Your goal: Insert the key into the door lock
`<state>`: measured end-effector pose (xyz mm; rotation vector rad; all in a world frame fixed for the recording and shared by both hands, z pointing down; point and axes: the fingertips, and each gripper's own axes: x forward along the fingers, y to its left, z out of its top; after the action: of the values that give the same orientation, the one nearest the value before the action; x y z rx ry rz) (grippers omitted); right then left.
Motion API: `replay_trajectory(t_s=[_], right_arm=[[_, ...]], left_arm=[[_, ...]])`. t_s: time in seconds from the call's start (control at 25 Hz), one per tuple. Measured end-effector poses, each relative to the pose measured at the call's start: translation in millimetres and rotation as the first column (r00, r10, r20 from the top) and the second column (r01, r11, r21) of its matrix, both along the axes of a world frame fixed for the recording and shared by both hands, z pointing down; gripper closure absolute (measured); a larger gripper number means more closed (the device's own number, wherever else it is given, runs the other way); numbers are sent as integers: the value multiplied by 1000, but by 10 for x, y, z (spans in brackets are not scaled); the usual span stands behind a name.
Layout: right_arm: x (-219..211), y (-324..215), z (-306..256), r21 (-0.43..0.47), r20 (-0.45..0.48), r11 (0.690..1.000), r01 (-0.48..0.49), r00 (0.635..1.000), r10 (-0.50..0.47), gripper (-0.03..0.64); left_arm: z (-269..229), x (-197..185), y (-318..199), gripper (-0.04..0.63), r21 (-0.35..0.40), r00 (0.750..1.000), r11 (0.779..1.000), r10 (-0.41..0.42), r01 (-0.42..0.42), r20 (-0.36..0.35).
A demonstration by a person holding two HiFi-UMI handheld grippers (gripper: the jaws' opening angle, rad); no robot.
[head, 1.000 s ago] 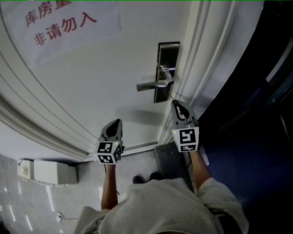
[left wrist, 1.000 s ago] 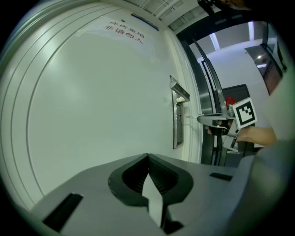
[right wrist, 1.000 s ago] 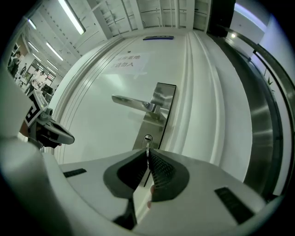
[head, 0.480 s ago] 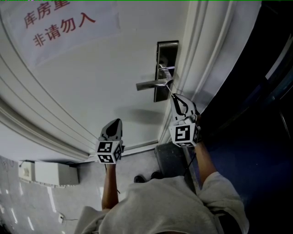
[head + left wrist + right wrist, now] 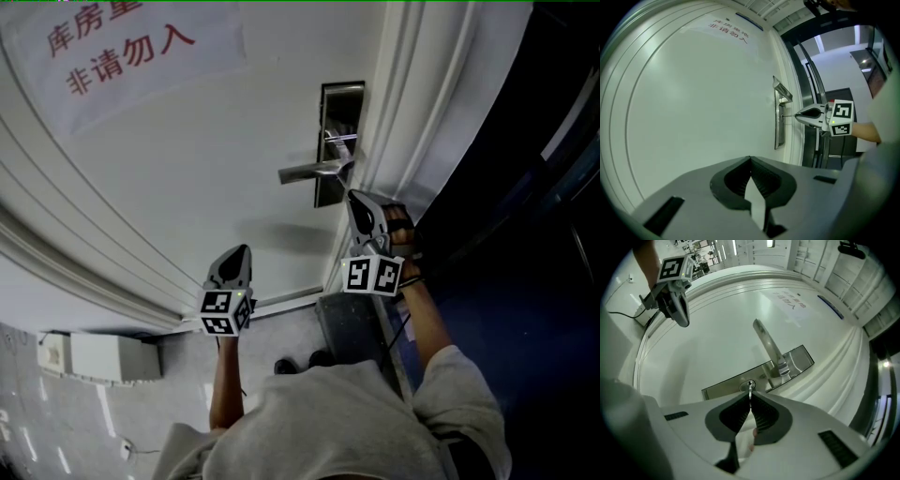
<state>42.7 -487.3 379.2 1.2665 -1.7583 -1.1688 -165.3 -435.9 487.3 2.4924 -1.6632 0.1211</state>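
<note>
- The white panelled door [image 5: 187, 169] carries a tall brushed-steel lock plate [image 5: 339, 103] along its frame-side edge, with a lever handle [image 5: 309, 172] across it.
- The right gripper [image 5: 750, 401] stands at the plate's lower end, its jaws pinching the slim silver key [image 5: 750, 391], probably so the wrist can steer it.
- The left gripper [image 5: 751, 159], its jaws pressed together on nothing, waits off the door's face, lower than the plate.
- The key's long axis runs square to the door, and its tip appears seated in the round keyhole [image 5: 750, 384].
</note>
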Motion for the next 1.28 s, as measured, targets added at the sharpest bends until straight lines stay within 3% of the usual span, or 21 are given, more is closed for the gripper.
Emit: replay_trajectory(t_s=[0.6, 1.28], right_arm=[[-36, -59, 66, 118, -290, 993, -14, 956, 48, 588], [-77, -146, 59, 115, -321, 993, -41, 944, 77, 588]], left_arm=[[42, -31, 4, 578, -6, 1000, 1000, 3, -3, -12], [53, -48, -23, 578, -8, 1000, 1000, 12, -12, -12]])
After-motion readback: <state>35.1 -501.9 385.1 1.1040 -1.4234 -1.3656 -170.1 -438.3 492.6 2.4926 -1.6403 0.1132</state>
